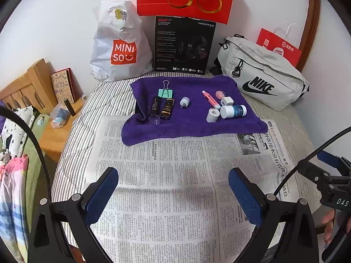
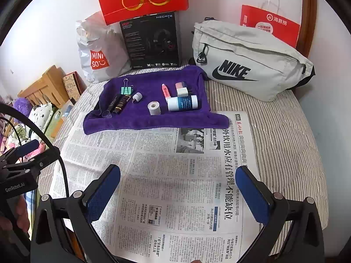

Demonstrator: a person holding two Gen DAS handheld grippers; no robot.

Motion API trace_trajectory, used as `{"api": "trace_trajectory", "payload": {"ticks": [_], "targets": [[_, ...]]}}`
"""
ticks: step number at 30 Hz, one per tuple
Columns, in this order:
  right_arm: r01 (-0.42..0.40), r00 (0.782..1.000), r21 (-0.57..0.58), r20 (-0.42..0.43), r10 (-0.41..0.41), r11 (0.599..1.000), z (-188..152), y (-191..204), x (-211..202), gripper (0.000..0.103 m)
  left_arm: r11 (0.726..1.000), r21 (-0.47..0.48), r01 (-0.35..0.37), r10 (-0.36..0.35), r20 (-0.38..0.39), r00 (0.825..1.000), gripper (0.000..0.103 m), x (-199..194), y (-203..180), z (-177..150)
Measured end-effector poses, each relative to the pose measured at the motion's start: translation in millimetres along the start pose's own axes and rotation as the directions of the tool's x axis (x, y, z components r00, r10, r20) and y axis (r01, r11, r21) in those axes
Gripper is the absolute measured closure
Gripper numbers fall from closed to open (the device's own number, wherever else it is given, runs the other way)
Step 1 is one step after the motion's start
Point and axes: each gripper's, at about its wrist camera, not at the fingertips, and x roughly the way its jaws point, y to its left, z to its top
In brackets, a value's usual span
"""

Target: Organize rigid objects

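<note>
**Left wrist view: both grippers held apart above the newspaper, small items lying on the purple towel**

Left wrist view: the left gripper is held with its fingers spread wide and nothing between them, over a newspaper laid on the striped bed. The right gripper is likewise seen wide apart and unladen, with nothing touched.

On the far side of the newspaper a purple towel is spread. On its left part are found a green binder clip, two dark tubes side by side and a small grey plug. On its right part are grouped a pink pen, a pink eraser, a white charger, a white roll and a white and blue bottle lying on its side.

Behind the towel a Miniso bag, a black box and a grey Nike bag are placed against the wall.
</note>
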Motion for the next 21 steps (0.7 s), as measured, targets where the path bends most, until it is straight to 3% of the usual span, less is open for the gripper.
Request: {"api": "trace_trajectory", "payload": {"ticks": [21], "targets": [[0.005,1.000,-0.002,0.005,-0.005,1.000,-1.0,0.5,-3.3,0.000,1.000,0.013,-0.008,0.008,-0.002,1.000,0.001,-3.2,3.2,1.1]]}}
